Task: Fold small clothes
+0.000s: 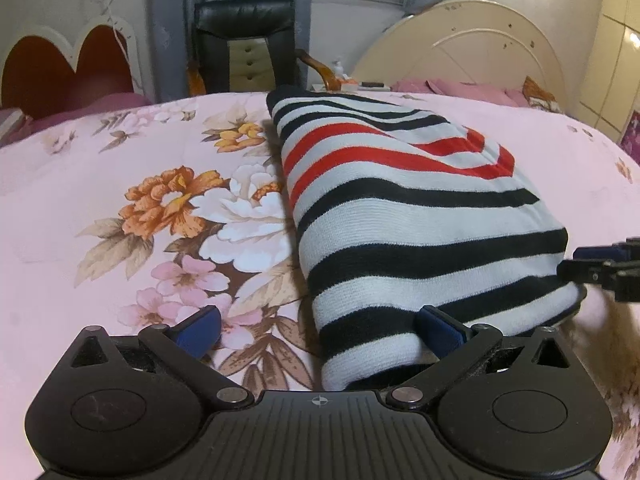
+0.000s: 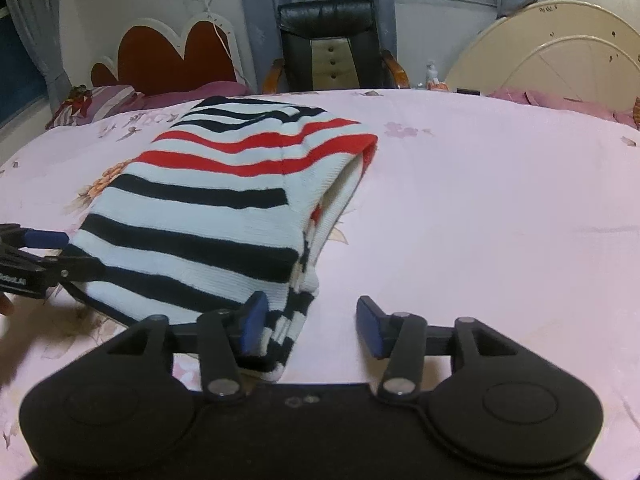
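A folded knit sweater point(image 1: 420, 220) with white, black and red stripes lies on the pink floral bedspread point(image 1: 120, 184). My left gripper point(image 1: 318, 330) is open at its near left corner; the right finger rests against the fabric, the left finger is over the bedspread. In the right wrist view the sweater point(image 2: 208, 216) lies left of centre. My right gripper point(image 2: 312, 322) is open at its near right corner, the left finger touching the folded edge. Each gripper shows at the edge of the other's view: the right one point(image 1: 600, 266), the left one point(image 2: 36, 256).
The bed's far edge meets a black office chair point(image 2: 332, 44) with wooden armrests, a red heart-shaped headboard point(image 2: 172, 52) at left and a cream headboard point(image 2: 560, 56) at right. Purple pillows point(image 1: 472, 90) lie along the back. Pink bedspread point(image 2: 500, 208) stretches right of the sweater.
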`<state>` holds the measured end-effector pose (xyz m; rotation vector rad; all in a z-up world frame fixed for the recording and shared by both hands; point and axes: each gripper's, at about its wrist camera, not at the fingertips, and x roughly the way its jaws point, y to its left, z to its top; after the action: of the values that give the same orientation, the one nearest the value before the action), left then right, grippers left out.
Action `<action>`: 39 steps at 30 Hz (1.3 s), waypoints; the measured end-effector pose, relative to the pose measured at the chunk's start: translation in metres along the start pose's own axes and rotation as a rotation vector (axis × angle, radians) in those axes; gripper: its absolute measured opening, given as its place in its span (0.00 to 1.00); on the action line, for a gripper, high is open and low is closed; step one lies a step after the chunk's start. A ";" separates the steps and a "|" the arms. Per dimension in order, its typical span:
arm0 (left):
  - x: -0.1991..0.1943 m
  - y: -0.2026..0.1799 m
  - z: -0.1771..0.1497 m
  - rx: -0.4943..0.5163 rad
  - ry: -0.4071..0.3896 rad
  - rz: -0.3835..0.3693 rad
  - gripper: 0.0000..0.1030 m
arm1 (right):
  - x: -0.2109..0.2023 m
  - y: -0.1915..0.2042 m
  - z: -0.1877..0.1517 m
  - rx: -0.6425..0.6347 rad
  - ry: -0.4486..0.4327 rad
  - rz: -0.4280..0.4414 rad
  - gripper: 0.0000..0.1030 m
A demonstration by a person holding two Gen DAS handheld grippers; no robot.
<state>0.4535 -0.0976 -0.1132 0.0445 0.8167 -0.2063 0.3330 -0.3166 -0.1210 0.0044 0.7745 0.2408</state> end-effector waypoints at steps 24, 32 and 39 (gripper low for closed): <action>0.048 0.057 0.043 -0.459 0.060 -0.434 1.00 | 0.041 -0.103 0.017 0.753 0.036 0.468 0.67; 0.092 0.058 0.058 -0.472 0.158 -0.514 0.94 | 0.075 -0.094 0.038 0.630 0.122 0.504 0.67; 0.110 0.052 0.077 -0.411 0.200 -0.539 0.94 | 0.084 -0.079 0.054 0.495 0.130 0.530 0.68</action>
<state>0.5921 -0.0737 -0.1423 -0.5549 1.0464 -0.5430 0.4451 -0.3706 -0.1475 0.6741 0.9381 0.5494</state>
